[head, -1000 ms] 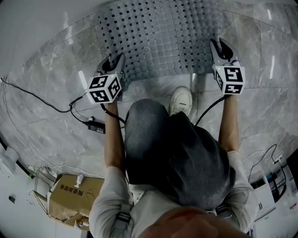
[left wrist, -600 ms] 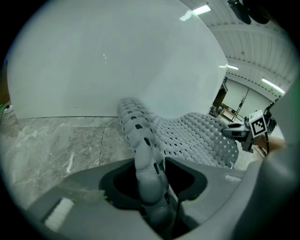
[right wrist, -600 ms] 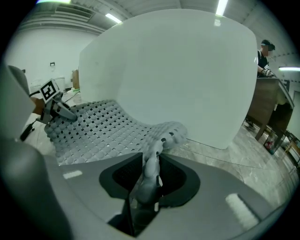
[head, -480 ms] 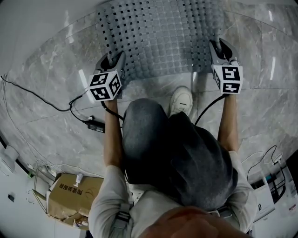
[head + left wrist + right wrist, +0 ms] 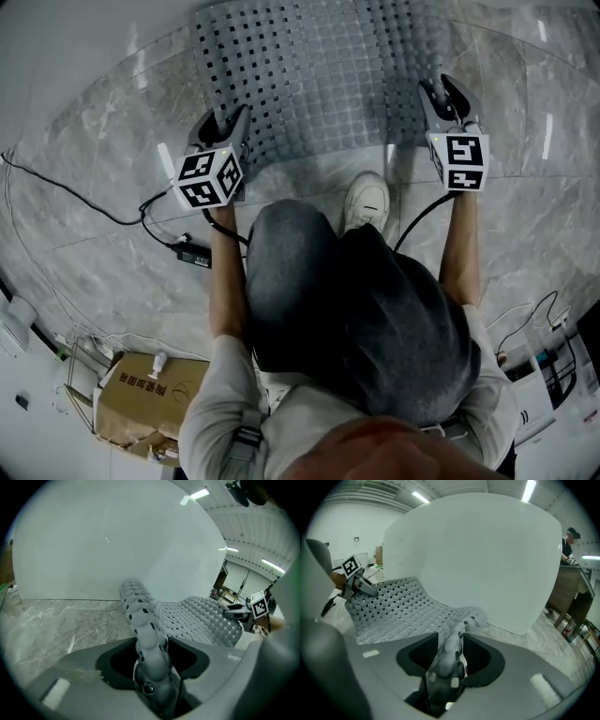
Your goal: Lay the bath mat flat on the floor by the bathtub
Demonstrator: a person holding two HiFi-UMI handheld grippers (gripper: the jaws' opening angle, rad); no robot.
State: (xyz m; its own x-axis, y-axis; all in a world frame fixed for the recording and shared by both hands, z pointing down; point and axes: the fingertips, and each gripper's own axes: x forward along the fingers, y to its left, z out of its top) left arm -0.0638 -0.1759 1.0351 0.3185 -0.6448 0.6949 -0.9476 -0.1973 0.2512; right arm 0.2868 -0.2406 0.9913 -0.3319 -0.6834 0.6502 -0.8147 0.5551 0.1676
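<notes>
In the head view, my left gripper (image 5: 225, 120) and right gripper (image 5: 442, 89) sat at the near corners of the bath mat (image 5: 319, 75). In the left gripper view, the jaws had just been opening and stood wide, with the mat's bunched edge lying loose between them. The right gripper view showed the same, with the bathtub (image 5: 487, 550) beyond the jaws.

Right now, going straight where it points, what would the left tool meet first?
The bath mat, between the jaws of the left tool, which have just been opening; then probably the bathtub.
</notes>
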